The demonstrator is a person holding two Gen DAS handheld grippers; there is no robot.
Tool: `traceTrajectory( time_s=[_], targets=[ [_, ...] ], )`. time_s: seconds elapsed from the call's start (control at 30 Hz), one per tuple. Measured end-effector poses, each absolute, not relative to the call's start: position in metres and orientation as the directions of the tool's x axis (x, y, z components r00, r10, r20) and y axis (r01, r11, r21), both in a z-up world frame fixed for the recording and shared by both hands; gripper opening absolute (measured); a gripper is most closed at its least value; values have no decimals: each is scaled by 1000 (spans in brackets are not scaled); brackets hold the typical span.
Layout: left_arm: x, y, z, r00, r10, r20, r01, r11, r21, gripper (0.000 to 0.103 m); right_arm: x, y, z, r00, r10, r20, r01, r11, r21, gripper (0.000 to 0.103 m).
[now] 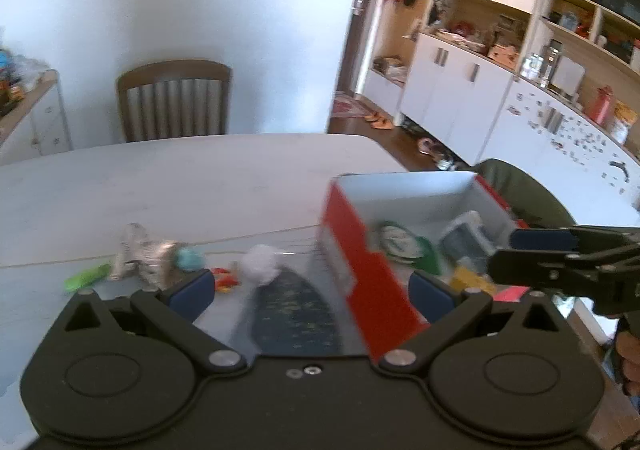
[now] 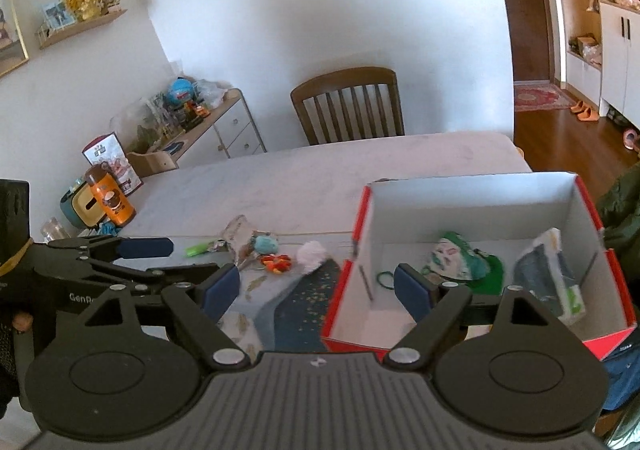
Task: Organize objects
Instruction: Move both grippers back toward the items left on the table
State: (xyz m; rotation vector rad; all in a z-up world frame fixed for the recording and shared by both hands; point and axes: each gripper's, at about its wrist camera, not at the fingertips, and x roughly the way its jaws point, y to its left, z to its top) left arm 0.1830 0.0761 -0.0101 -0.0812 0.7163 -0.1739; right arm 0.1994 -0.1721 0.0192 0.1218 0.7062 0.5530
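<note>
Left wrist view: the left gripper [image 1: 310,292] hangs above the near edge of the tabletop [image 1: 180,178] with its jaws spread wide and nothing between them. Loose items lie in a row across the tabletop just beyond it: a green tube [image 1: 86,277] at the far left, a crinkled silver packet [image 1: 140,256], a teal ball [image 1: 189,259], a small orange-red toy [image 1: 224,279] and a white fluffy pompom [image 1: 260,264]. To the right stands the red box [image 1: 360,270], open at the top, already holding a green-and-white pouch [image 1: 404,248] and a tissue pack [image 1: 466,236]. The right gripper [image 1: 560,254] comes in from the right over the box; whether its jaws are apart cannot be told from this side.

Right wrist view: the right gripper [image 2: 316,288] is plainly open and empty, straddling the box's [image 2: 472,190] left wall. The left gripper [image 2: 132,250] reaches in from the left toward the loose row. The pompom [image 2: 314,254] lies nearest the box, beside the orange-red toy [image 2: 276,262]; a green hair ring [image 2: 386,279] rests on the box floor.

The pompom looks light and soft, round with no long axis, so a pinch across its middle should serve from any side. The green tube [image 2: 198,249] looks stiff and slim; its long axis runs left to right, slightly tilted, and is best gripped across its width at mid-length. The foil packet may be slippery and crush easily.
</note>
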Motion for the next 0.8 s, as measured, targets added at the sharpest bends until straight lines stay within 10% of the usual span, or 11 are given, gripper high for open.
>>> traceTrajectory(
  time_s=[0.8],
  targets=[
    [188,226,-66,734,-57,-677,-24,994,-109,103,252,-33,-25,626,369,-687,-392,911,131,85]
  ],
)
